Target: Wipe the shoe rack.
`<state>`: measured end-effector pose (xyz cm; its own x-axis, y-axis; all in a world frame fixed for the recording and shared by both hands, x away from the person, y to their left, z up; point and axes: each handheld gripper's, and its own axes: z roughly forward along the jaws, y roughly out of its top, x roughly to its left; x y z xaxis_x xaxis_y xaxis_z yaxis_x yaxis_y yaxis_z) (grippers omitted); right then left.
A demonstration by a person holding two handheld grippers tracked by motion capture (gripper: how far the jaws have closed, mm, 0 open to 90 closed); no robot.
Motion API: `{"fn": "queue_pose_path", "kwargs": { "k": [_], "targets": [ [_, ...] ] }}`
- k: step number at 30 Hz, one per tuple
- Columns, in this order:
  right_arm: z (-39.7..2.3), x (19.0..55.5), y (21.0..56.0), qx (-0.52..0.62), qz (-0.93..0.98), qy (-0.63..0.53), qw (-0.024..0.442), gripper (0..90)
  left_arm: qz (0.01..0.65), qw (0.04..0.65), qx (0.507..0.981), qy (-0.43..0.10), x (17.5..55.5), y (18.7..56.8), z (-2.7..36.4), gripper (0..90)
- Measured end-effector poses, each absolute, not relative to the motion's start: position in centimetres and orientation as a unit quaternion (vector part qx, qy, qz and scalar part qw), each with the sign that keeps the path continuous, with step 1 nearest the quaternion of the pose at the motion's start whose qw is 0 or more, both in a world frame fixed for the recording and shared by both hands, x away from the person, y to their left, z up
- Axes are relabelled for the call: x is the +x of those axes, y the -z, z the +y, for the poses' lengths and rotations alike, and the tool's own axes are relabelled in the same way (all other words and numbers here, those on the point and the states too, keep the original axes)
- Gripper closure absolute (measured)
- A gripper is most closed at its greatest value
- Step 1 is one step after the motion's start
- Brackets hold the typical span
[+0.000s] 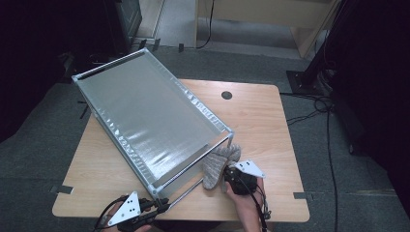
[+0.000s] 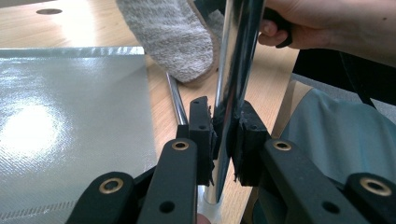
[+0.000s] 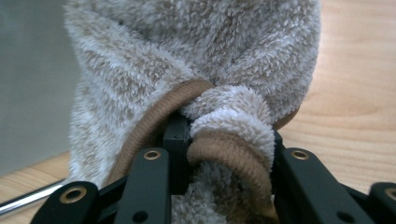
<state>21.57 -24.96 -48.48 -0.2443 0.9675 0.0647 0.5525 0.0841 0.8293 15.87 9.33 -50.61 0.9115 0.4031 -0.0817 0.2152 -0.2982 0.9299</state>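
Lower right of centre on the wooden bench (image 1: 270, 125), the right hand-held gripper (image 3: 229, 140) pinches a fuzzy grey-beige sock's (image 1: 217, 164) brown-ribbed cuff; the left hand-held gripper (image 2: 223, 135) clamps the rack's (image 1: 145, 111) chrome post.

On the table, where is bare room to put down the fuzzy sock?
Bare wood lies on the table right of the rack, up to the round hole. A narrower strip runs left of the rack. The near edge is crowded: left gripper clamps the rack's post, right gripper holds the sock.
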Motion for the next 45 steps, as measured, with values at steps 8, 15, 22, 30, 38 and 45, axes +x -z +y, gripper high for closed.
{"fn": "queue_pose_path", "kwargs": {
  "k": [8,15,22,30,38,45],
  "targets": [
    [-21.2,20.4,48.5,0.496,0.725,-0.403,0.258,66.6,0.194,0.559,0.802,-0.084,15.9,50.6,9.3,80.5],
    [-17.0,20.2,49.7,0.428,0.755,-0.429,0.250,46.7,0.193,0.559,0.802,-0.084,15.9,50.6,9.3,80.4],
    [-17.2,20.3,49.6,0.448,0.768,-0.390,0.239,17.0,0.193,0.559,0.802,-0.084,15.9,50.6,9.3,80.4],
    [-19.1,20.7,50.5,0.465,0.769,-0.395,0.191,64.5,0.193,0.558,0.803,-0.084,15.9,50.6,9.3,80.4],
    [-20.8,23.1,50.6,0.540,0.701,-0.375,0.275,69.3,0.194,0.558,0.802,-0.083,15.9,50.7,9.3,80.4],
    [-18.4,22.3,50.8,0.513,0.724,-0.404,0.224,68.9,0.194,0.559,0.802,-0.081,16.0,50.7,9.3,80.3]
  ]
}}
